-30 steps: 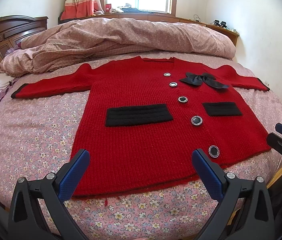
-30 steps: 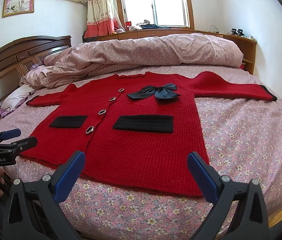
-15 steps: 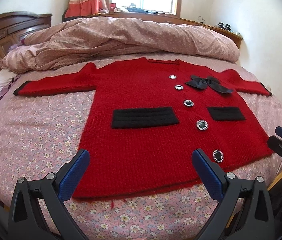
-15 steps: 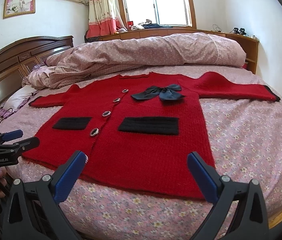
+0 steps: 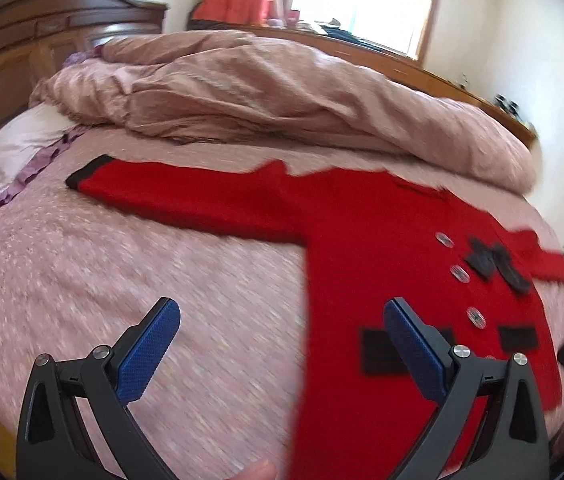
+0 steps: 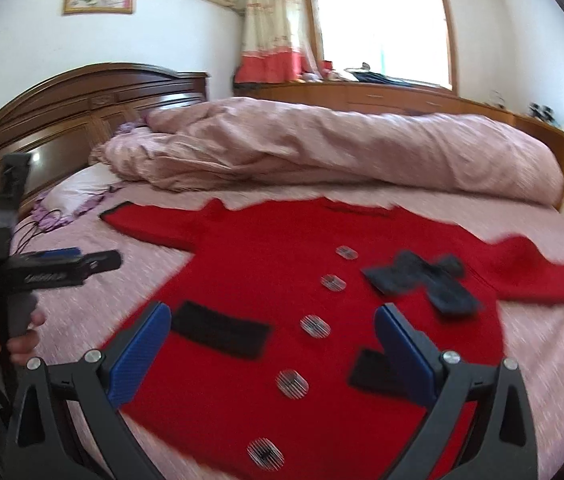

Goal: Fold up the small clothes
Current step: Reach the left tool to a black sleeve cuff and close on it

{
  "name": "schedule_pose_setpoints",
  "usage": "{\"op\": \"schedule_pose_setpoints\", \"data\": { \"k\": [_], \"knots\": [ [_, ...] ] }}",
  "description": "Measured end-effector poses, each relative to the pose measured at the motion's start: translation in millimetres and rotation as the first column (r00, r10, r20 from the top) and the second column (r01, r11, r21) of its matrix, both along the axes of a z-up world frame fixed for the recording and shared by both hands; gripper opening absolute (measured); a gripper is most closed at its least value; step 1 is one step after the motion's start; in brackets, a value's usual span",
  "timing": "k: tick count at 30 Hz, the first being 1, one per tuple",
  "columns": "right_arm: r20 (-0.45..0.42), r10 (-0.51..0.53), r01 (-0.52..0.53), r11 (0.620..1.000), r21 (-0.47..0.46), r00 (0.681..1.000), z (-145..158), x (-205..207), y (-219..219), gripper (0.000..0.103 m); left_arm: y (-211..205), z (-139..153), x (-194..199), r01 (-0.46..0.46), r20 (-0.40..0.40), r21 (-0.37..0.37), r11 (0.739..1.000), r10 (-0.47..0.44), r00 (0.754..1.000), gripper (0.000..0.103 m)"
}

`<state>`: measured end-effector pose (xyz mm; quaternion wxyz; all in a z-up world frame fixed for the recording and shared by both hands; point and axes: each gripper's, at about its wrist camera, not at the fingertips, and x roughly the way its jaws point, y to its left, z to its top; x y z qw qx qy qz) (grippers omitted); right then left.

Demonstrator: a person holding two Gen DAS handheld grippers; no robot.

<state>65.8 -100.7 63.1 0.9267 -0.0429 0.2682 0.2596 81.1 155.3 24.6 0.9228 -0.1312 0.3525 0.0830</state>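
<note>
A red knitted cardigan (image 5: 362, 248) (image 6: 265, 280) lies flat and spread out on the bed, sleeves stretched sideways, with black pockets, a row of buttons and a black bow (image 6: 422, 280). My left gripper (image 5: 282, 320) is open above the sheet at the cardigan's left side edge, below its left sleeve (image 5: 185, 196). My right gripper (image 6: 271, 320) is open over the cardigan's front, nothing between its fingers. The left gripper (image 6: 81, 260) also shows in the right wrist view, held by a hand. Both views are motion-blurred.
A bunched pink duvet (image 5: 282, 96) (image 6: 342, 148) fills the far half of the bed. A pillow (image 5: 21, 148) and cables lie at the left by the wooden headboard (image 6: 61, 112). The floral sheet (image 5: 121, 280) is bare left of the cardigan.
Both grippers have advanced over the bed. The left one swung left toward the left sleeve; the right one now hangs above the cardigan's front. Both stay open.
</note>
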Motion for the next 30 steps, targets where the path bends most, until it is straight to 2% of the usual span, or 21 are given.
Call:
{"op": "schedule_pose_setpoints", "data": {
  "k": [2,8,11,13,16,17,18,19,22,24,27,30],
  "knots": [
    [0.006,0.044,-0.044,0.999,-0.012,0.999,3,11,30,0.103,34,1,11,-0.052,0.003,-0.037,0.998,0.053,0.999,0.099],
    [0.032,0.158,-0.157,0.987,-0.038,0.987,10,48,129,0.103,128,-7,42,-0.204,-0.037,-0.067,0.977,0.202,0.979,0.099],
    [0.015,0.2,-0.2,0.98,0.01,0.98,12,70,177,0.103,173,-15,50,-0.193,-0.027,-0.177,0.965,0.192,0.981,0.099],
    [0.001,0.219,-0.219,0.974,0.057,0.976,10,81,208,0.103,212,-28,58,-0.218,-0.043,-0.291,0.932,0.215,0.976,0.099],
    [-0.044,0.239,-0.233,0.966,0.111,0.97,-3,95,250,0.103,249,-45,65,-0.272,-0.069,-0.381,0.884,0.266,0.962,0.099],
    [-0.063,0.243,-0.233,0.964,0.126,0.968,-9,99,261,0.103,264,-55,69,-0.289,-0.091,-0.425,0.858,0.278,0.956,0.097],
    [-0.085,0.244,-0.23,0.962,0.146,0.966,-15,102,271,0.103,271,-60,73,-0.298,-0.109,-0.448,0.843,0.28,0.954,0.097],
    [-0.11,0.244,-0.223,0.96,0.171,0.964,-22,104,280,0.103,280,-68,77,-0.308,-0.127,-0.47,0.827,0.282,0.951,0.097],
    [-0.161,0.252,-0.213,0.951,0.226,0.954,-40,105,297,0.103,294,-86,88,-0.34,-0.172,-0.489,0.803,0.294,0.94,0.085],
    [-0.172,0.258,-0.217,0.949,0.228,0.951,-50,106,304,0.103,304,-93,92,-0.33,-0.131,-0.513,0.793,0.307,0.943,0.083],
    [-0.101,0.23,-0.21,0.962,0.175,0.968,-54,98,304,0.103,318,-97,101,-0.313,-0.064,-0.538,0.782,0.333,0.941,0.08],
    [-0.038,0.261,-0.254,0.958,0.134,0.965,-49,88,301,0.103,333,-100,113,-0.309,-0.024,-0.542,0.782,0.353,0.935,0.079]
  ]
}}
